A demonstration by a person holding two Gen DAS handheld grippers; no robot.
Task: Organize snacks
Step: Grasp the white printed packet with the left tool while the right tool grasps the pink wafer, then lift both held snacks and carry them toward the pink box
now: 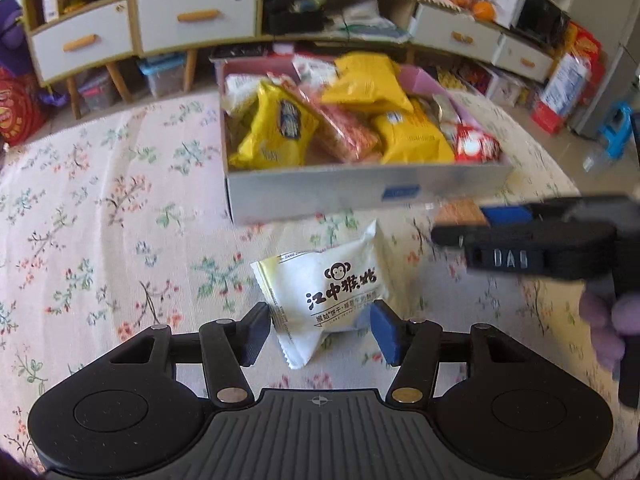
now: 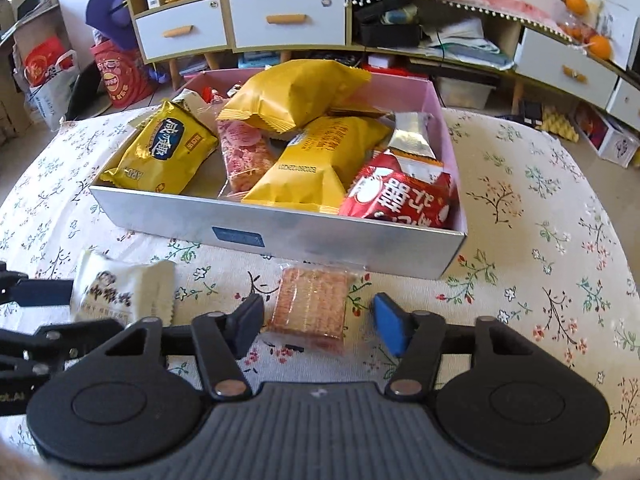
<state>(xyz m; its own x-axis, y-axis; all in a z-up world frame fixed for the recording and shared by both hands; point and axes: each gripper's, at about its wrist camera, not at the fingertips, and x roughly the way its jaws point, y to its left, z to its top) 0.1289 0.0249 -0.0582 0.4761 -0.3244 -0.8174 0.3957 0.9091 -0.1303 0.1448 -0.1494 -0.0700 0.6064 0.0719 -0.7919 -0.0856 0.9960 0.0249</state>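
— Looking along the left gripper [image 1: 320, 330], what sits between its jaws?

— A white snack packet [image 1: 324, 298] printed with a monkey face and black characters. It lies on the floral tablecloth [image 1: 100, 216], and the jaws stand on either side of it. The left pad [image 1: 256, 332] seems to touch the packet's edge; the blue right pad [image 1: 386, 330] looks just clear of it. I cannot tell whether they are really pinching it.

— And the right gripper [image 2: 318, 326]?

— Its jaws are partly spread around a clear-wrapped biscuit pack [image 2: 310, 306], orange-brown, lying flat on the table just in front of the box. A small gap shows between each pad and the wrapper, so nothing is pinched.

— Where is the box?

— The silver-sided box [image 2: 280, 236] with a pink inside sits on the table beyond both packets. It already holds several yellow packets [image 2: 296, 94], a pink one [image 2: 244, 152] and a red one [image 2: 400, 196], piled loosely.

— Do the two grippers see each other?

— Yes. The right gripper shows blurred at the right edge of the left camera view, with gloved fingers [image 1: 608, 320] around its handle. From the right camera, the left gripper shows at the left edge beside the white packet.

— And behind?

— Low cabinets with white drawers [image 2: 182, 34] and cluttered shelves.
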